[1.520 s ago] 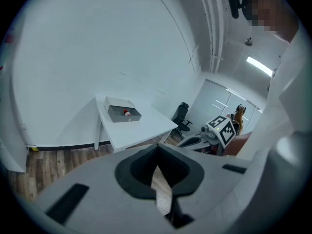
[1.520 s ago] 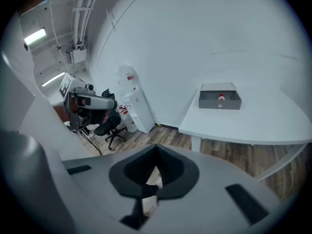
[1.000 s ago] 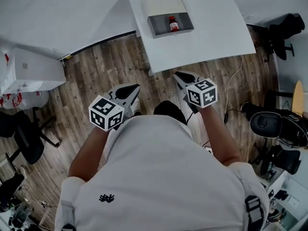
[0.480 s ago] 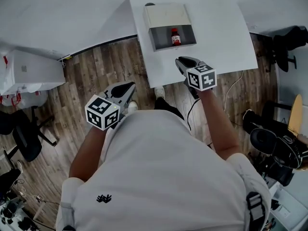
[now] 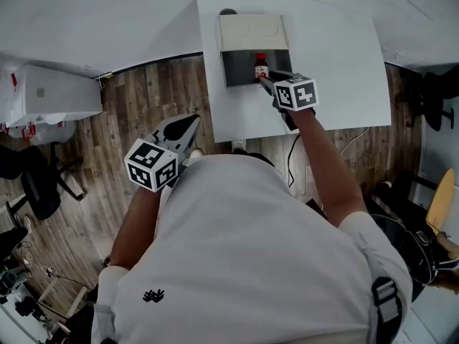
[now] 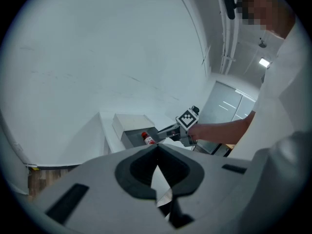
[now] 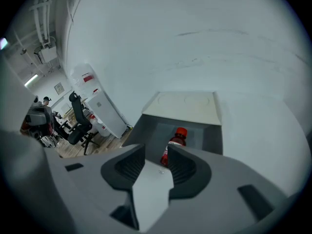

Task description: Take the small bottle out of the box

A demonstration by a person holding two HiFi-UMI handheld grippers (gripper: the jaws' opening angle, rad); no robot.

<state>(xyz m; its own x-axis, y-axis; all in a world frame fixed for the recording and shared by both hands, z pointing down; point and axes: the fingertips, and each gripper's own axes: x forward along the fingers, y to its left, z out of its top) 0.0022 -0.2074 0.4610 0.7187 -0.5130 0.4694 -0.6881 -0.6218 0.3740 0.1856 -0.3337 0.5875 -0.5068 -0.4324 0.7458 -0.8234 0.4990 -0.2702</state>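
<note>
A small bottle (image 5: 261, 68) with a red cap and red label stands upright in the open dark grey part of a cream-lidded box (image 5: 252, 31) on the white table (image 5: 337, 56). My right gripper (image 5: 267, 82) is at the box's front opening. In the right gripper view its jaws are opening, and the bottle (image 7: 176, 143) stands just beyond the tips of the right gripper (image 7: 156, 151), not between them. My left gripper (image 5: 191, 124) hangs off the table's left front corner, over the floor. Its tips meet on nothing in the left gripper view (image 6: 157, 149), where the bottle (image 6: 147, 138) shows far off.
A white cabinet (image 5: 50, 95) stands on the wooden floor at the left, with a black office chair (image 5: 32, 185) near it. More dark chairs (image 5: 437, 92) are to the right of the table. A cable (image 5: 290, 156) hangs below the table's front edge.
My right gripper has reached forward over the table to the front of the box, and its jaws have spread. My left gripper has stayed low beside the person.
</note>
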